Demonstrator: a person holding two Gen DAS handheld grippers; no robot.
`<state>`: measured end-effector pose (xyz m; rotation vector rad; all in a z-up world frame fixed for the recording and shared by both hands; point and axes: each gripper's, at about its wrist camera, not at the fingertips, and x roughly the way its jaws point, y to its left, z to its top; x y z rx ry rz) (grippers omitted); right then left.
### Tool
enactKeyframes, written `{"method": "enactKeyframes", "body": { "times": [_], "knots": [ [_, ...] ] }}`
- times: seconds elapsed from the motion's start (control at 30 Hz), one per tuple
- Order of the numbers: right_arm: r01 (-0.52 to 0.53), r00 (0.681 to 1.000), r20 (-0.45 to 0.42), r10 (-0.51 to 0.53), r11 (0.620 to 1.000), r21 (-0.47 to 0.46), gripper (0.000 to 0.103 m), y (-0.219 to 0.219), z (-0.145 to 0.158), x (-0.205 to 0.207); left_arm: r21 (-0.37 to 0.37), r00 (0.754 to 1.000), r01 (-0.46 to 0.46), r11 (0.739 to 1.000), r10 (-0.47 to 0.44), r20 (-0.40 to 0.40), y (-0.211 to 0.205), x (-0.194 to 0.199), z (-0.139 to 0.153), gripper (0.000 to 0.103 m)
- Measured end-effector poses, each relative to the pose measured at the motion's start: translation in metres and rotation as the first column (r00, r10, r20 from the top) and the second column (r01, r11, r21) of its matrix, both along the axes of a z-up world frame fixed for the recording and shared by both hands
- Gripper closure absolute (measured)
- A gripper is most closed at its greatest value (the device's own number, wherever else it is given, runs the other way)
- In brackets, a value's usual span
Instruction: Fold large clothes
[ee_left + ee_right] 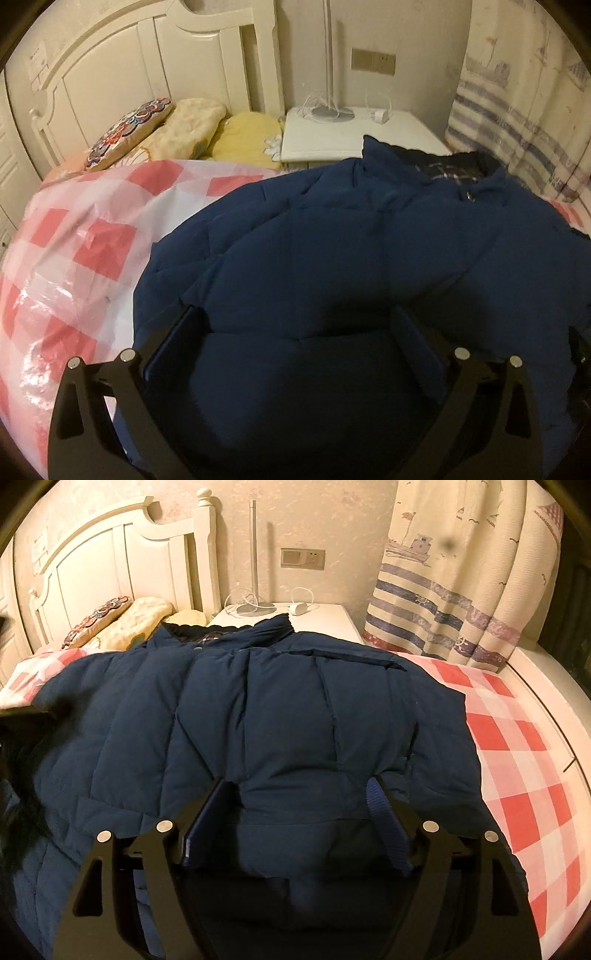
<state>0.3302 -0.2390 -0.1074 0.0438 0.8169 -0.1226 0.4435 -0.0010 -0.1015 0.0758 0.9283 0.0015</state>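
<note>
A large navy blue puffer jacket (332, 240) lies spread on the bed, collar toward the headboard; it also shows in the right wrist view (258, 709). My left gripper (299, 321) is open, its jaws wide apart over the jacket's lower part, with padded fabric bulging between them. My right gripper (301, 790) is open too, jaws spread over the jacket's lower hem area, fabric between them. I cannot tell if the fingers touch the fabric.
The bed has a pink and white checked cover (74, 251) (517, 757). Pillows (177, 129) lie by the white headboard (110, 554). A white nightstand (354, 133) with a lamp base and cables stands behind. A striped curtain (461, 590) hangs at right.
</note>
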Motion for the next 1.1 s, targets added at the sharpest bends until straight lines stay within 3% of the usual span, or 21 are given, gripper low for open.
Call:
{"method": "enactKeyframes", "body": {
  "times": [0.03, 0.13, 0.17, 0.27, 0.37, 0.43, 0.53, 0.63, 0.73, 0.87, 0.93, 1.03, 1.1],
  "knots": [
    [-0.002, 1.0, -0.001, 0.002, 1.0, 0.002, 0.026, 0.0, 0.0, 0.0, -0.01, 1.0, 0.0, 1.0, 0.0, -0.005, 0.001, 0.001, 0.003, 0.002],
    [-0.006, 1.0, -0.002, 0.006, 1.0, 0.002, 0.025, 0.0, -0.001, 0.001, -0.16, 0.998, 0.007, 0.987, 0.004, 0.064, 0.007, 0.0, 0.031, 0.002],
    [-0.007, 1.0, -0.003, 0.007, 1.0, 0.001, 0.024, 0.0, -0.001, 0.001, -0.179, 0.997, 0.01, 0.984, 0.005, 0.081, 0.007, 0.002, 0.037, 0.002],
    [-0.01, 1.0, -0.002, 0.01, 1.0, 0.003, 0.023, 0.0, -0.001, 0.0, -0.151, 0.997, 0.013, 0.988, -0.001, 0.074, -0.004, 0.021, 0.037, 0.002],
    [-0.012, 1.0, -0.001, 0.012, 1.0, 0.007, 0.023, 0.0, 0.0, 0.0, -0.098, 0.999, -0.025, 0.995, 0.02, -0.049, -0.006, 0.05, -0.004, 0.002],
    [-0.02, 1.0, 0.003, 0.02, 1.0, 0.013, 0.022, 0.0, 0.0, -0.001, -0.074, 1.0, -0.009, 0.997, 0.01, 0.012, -0.01, 0.047, -0.007, 0.002],
    [-0.023, 1.0, 0.003, 0.023, 1.0, 0.019, 0.021, -0.001, 0.0, -0.001, -0.049, 1.0, -0.007, 0.999, 0.007, -0.002, -0.012, 0.044, -0.003, 0.002],
    [-0.027, 1.0, 0.001, 0.027, 0.999, 0.024, 0.019, -0.001, 0.0, 0.0, -0.062, 0.999, -0.015, 0.998, 0.019, 0.051, -0.005, 0.017, 0.016, 0.003],
    [-0.031, 1.0, 0.002, 0.031, 0.999, 0.032, 0.018, -0.002, 0.0, 0.0, -0.078, 0.988, 0.062, 0.995, -0.05, 0.147, 0.002, -0.03, 0.033, 0.002],
    [-0.032, 0.999, 0.002, 0.032, 0.999, 0.033, 0.017, -0.001, 0.0, 0.0, -0.021, 0.99, 0.111, 0.994, -0.108, 0.091, 0.003, -0.063, 0.013, 0.002],
    [-0.032, 1.0, 0.002, 0.032, 0.999, 0.033, 0.017, -0.001, 0.0, 0.0, 0.028, 0.984, 0.144, 0.989, -0.146, 0.1, 0.002, -0.069, -0.005, 0.002],
    [-0.032, 0.999, 0.003, 0.032, 0.999, 0.029, 0.016, -0.001, 0.0, 0.0, 0.008, 0.987, 0.136, 0.991, -0.136, 0.09, 0.004, -0.067, -0.009, 0.002],
    [-0.033, 0.999, 0.004, 0.033, 0.999, 0.021, 0.016, 0.0, 0.0, 0.0, 0.038, 0.987, 0.133, 0.99, -0.136, 0.086, 0.001, -0.066, -0.012, 0.002]
  ]
}}
